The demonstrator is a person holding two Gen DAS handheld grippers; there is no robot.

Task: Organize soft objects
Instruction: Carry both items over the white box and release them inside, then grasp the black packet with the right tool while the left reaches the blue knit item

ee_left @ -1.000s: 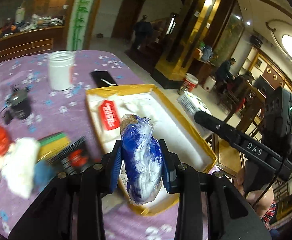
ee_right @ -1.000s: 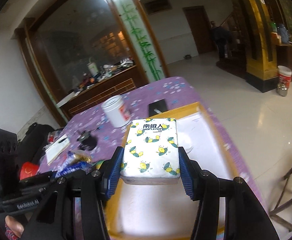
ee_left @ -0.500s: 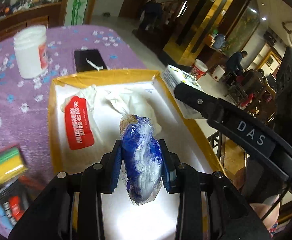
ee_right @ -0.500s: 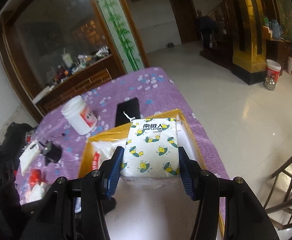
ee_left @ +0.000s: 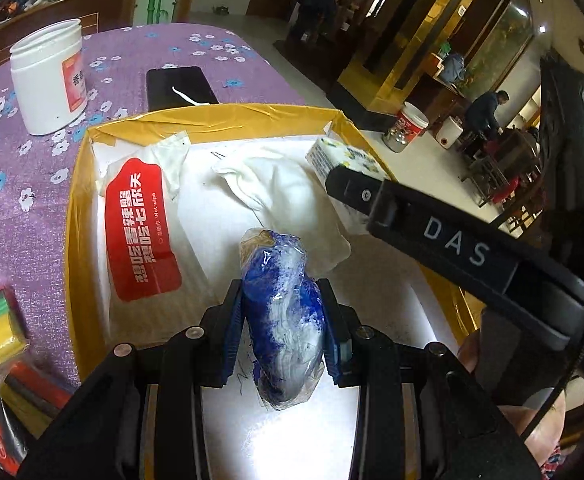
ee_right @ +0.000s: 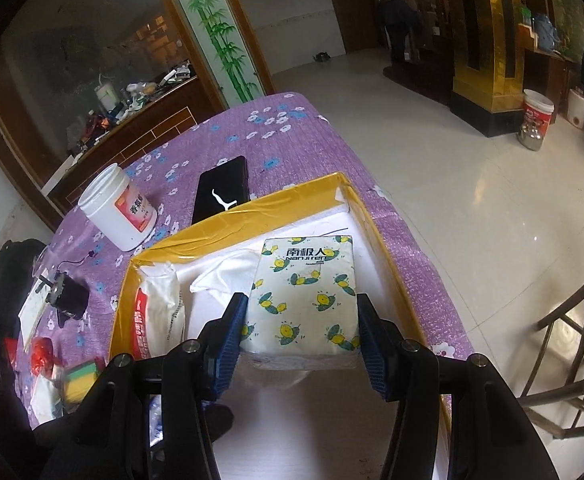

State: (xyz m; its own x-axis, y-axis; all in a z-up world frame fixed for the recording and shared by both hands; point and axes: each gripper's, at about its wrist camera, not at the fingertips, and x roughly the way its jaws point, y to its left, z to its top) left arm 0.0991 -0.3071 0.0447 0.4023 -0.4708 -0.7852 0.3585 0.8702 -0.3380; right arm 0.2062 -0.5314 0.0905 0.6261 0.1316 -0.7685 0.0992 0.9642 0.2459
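Blue-and-white bagged bundle (ee_left: pixel 282 312) sits clenched in the left gripper (ee_left: pixel 284 332) jaws over the yellow-rimmed box (ee_left: pixel 76 216); the right gripper (ee_right: pixel 300 344) jaws grasp the tissue pack (ee_right: pixel 305 300) at the box's 2 o'clock corner.

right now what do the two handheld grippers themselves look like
Both the left gripper and the right gripper are black, angular bodies with round silver screw heads and ribbed blue pads on the fingers. In the left wrist view the right gripper's side reads "DAS" in white, and a thin black cable runs down beside it.
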